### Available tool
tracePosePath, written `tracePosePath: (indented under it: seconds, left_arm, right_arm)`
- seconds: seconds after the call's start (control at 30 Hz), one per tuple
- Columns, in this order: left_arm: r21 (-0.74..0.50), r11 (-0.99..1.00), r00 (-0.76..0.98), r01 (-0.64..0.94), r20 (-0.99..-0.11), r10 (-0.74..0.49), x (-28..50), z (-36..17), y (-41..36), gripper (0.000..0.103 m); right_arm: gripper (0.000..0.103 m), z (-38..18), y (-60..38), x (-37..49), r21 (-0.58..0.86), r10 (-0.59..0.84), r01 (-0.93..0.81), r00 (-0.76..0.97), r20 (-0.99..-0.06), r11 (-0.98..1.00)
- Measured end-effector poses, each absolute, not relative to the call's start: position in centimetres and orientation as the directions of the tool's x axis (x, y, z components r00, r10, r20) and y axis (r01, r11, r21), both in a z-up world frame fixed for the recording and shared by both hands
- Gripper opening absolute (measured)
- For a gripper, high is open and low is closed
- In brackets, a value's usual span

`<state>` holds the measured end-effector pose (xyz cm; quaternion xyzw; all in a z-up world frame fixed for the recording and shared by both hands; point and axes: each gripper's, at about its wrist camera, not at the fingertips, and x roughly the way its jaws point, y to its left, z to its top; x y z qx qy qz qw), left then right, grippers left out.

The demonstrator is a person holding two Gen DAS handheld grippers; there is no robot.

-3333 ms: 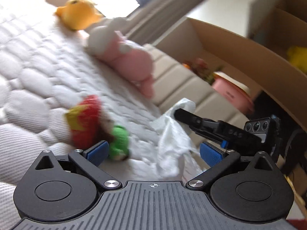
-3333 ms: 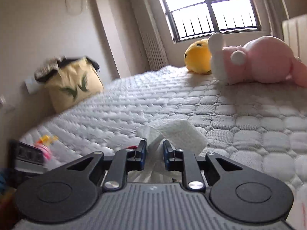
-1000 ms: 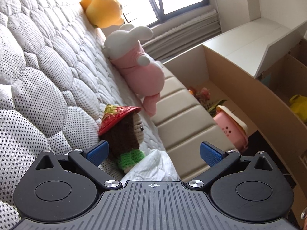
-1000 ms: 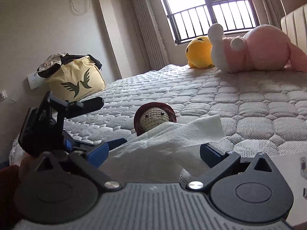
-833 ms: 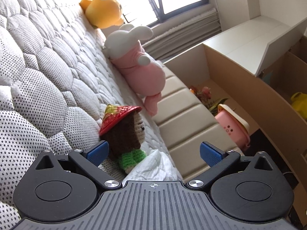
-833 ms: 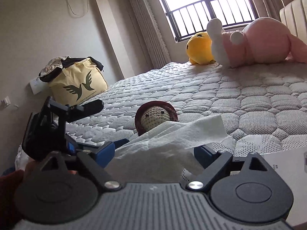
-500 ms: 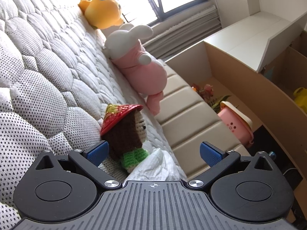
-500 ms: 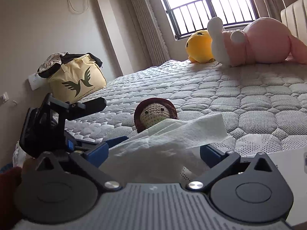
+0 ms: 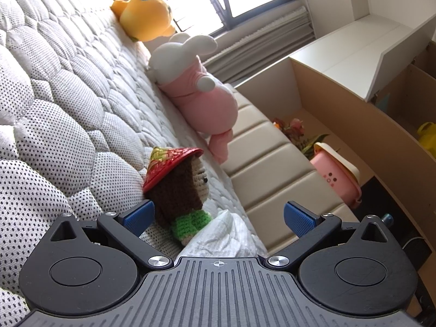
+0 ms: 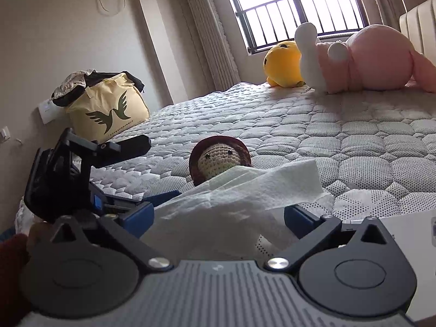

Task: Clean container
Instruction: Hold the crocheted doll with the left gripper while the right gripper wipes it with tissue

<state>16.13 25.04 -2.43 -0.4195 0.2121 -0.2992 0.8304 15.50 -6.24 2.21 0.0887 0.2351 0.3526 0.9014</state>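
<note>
A white tissue [image 10: 237, 196] lies loose on the quilted mattress [image 10: 368, 141], draped against a crochet doll [image 10: 220, 158] with a red straw hat. My right gripper [image 10: 218, 218] is open with the tissue lying between its spread blue pads. My left gripper [image 9: 218, 218] is also open. Its left pad is beside the doll [image 9: 177, 188], and the tissue [image 9: 223, 237] sits just under its mouth. A pink tub with a cream rim [image 9: 336, 174] stands in the wooden shelf unit beyond the bed. In the right wrist view the left gripper's black housing [image 10: 62, 174] is at the left.
A pink plush rabbit [image 9: 199, 98] and a yellow plush [image 9: 147, 19] lie by the window. A beige padded headboard [image 9: 269, 163] runs along the mattress edge. A yellow bag [image 10: 109, 109] stands against the wall, and a white box corner [image 10: 408, 234] shows at lower right.
The right gripper was shut on the tissue 3.3 s ago and is now open, with the tissue on the mattress. The left gripper has come close to the doll and has barely moved since.
</note>
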Motion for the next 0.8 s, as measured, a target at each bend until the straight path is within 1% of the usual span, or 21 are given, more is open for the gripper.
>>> tracePosePath:
  seconds: [0.13, 0.37, 0.5, 0.6, 0.63, 0.67, 0.7, 0.73, 0.77, 0.8]
  left_arm:
    - [-0.822, 0.472, 0.729, 0.32, -0.105, -0.677, 16.2, -2.5, 25.1, 0.103]
    - [-0.791, 0.518, 0.718, 0.324, -0.151, -0.679, 16.4, -2.2, 24.4, 0.103]
    - [-0.795, 0.515, 0.725, 0.321, -0.144, -0.673, 16.3, -2.3, 24.5, 0.103]
    - [-0.792, 0.521, 0.725, 0.319, -0.15, -0.672, 16.3, -2.4, 24.5, 0.103]
    - [-0.787, 0.529, 0.724, 0.319, -0.158, -0.671, 16.3, -2.3, 24.4, 0.103]
    - [-0.779, 0.541, 0.724, 0.318, -0.169, -0.669, 16.3, -2.2, 24.2, 0.103]
    - [-0.769, 0.554, 0.723, 0.319, -0.181, -0.667, 16.3, -2.1, 23.9, 0.103]
    - [-0.759, 0.566, 0.72, 0.321, -0.193, -0.666, 16.3, -2.0, 23.7, 0.103]
    - [-0.751, 0.576, 0.717, 0.323, -0.203, -0.666, 16.3, -1.9, 23.6, 0.103]
    - [-0.746, 0.582, 0.714, 0.324, -0.21, -0.668, 16.4, -1.9, 23.5, 0.103]
  right_arm:
    - [0.103, 2.2, -6.2, 15.4, 0.326, 0.677, -0.594, 0.641, -0.361, 0.736]
    - [0.103, 2.2, -6.3, 15.5, 0.328, 0.678, -0.593, 0.641, -0.359, 0.735]
    - [0.103, 2.2, -6.1, 15.5, 0.319, 0.673, -0.592, 0.643, -0.367, 0.74]
    - [0.102, 2.1, -6.5, 15.3, 0.335, 0.682, -0.594, 0.647, -0.343, 0.732]
    - [0.101, 2.0, -6.8, 15.2, 0.346, 0.683, -0.59, 0.653, -0.328, 0.73]
    - [0.098, 2.0, -7.2, 15.1, 0.36, 0.683, -0.583, 0.662, -0.31, 0.728]
    - [0.087, 2.0, -7.5, 15.1, 0.374, 0.677, -0.569, 0.671, -0.304, 0.732]
    - [0.074, 2.0, -7.7, 15.1, 0.386, 0.67, -0.556, 0.679, -0.3, 0.736]
    - [0.068, 2.2, -7.5, 14.9, 0.365, 0.651, -0.544, 0.685, -0.327, 0.756]
    - [0.056, 2.3, -7.3, 14.6, 0.343, 0.631, -0.532, 0.69, -0.353, 0.774]
